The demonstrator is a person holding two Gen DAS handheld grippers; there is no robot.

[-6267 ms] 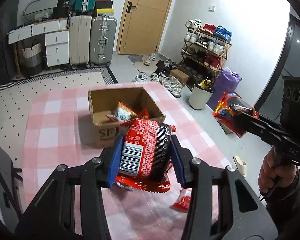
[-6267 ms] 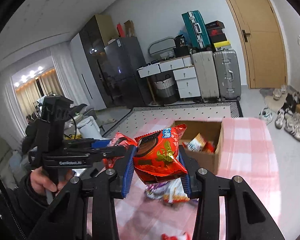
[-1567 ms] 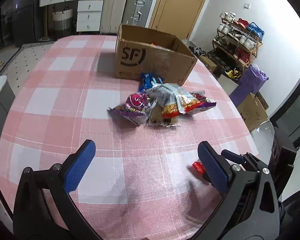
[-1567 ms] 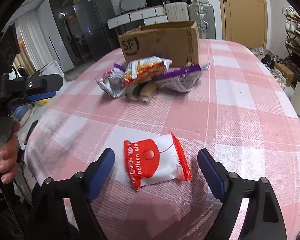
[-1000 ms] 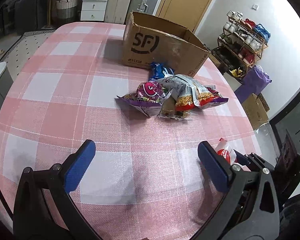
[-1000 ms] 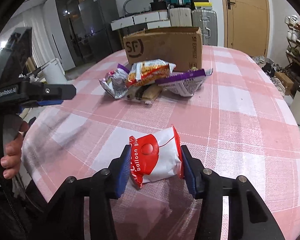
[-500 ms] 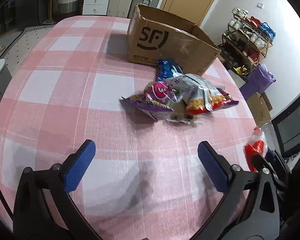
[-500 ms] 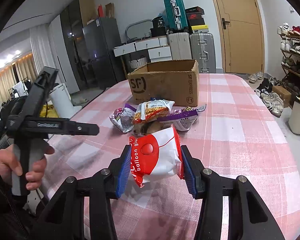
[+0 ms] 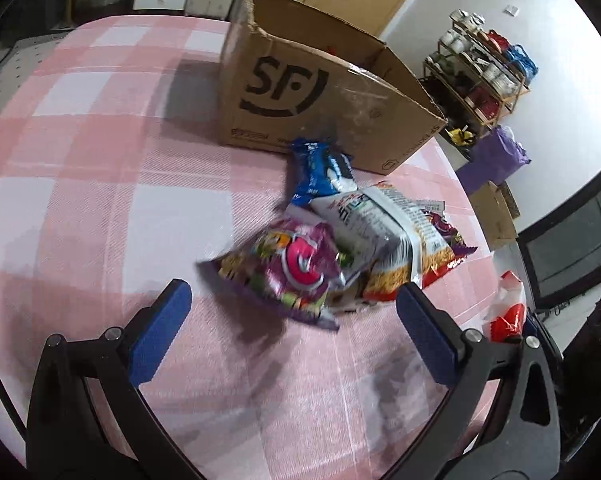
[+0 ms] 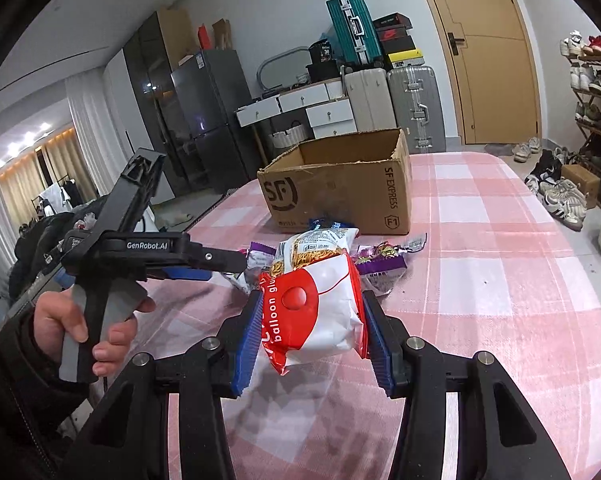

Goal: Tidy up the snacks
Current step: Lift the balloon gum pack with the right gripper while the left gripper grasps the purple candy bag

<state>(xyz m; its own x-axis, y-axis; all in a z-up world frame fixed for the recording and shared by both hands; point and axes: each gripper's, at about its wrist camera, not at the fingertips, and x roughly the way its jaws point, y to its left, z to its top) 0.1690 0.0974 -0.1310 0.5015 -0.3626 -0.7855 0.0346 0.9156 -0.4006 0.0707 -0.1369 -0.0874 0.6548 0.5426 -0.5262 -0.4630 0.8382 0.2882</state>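
My right gripper is shut on a red and white balloon gum packet, held above the pink checked table; the same packet shows at the right edge of the left wrist view. My left gripper is open, its blue pads wide apart just before a heap of snack bags. The nearest is a purple bag, with a noodle bag and a blue packet behind it. Beyond the heap stands an open cardboard box, also the box in the right wrist view.
A hand holds the left gripper's handle at the table's left side. Suitcases, white drawers and a dark cabinet line the far wall beside a door. A shoe rack and a purple bag stand right of the table.
My left gripper, still open, has moved in close to the snack heap. My right gripper has lifted the balloon gum packet off the table and tilted up toward the box.
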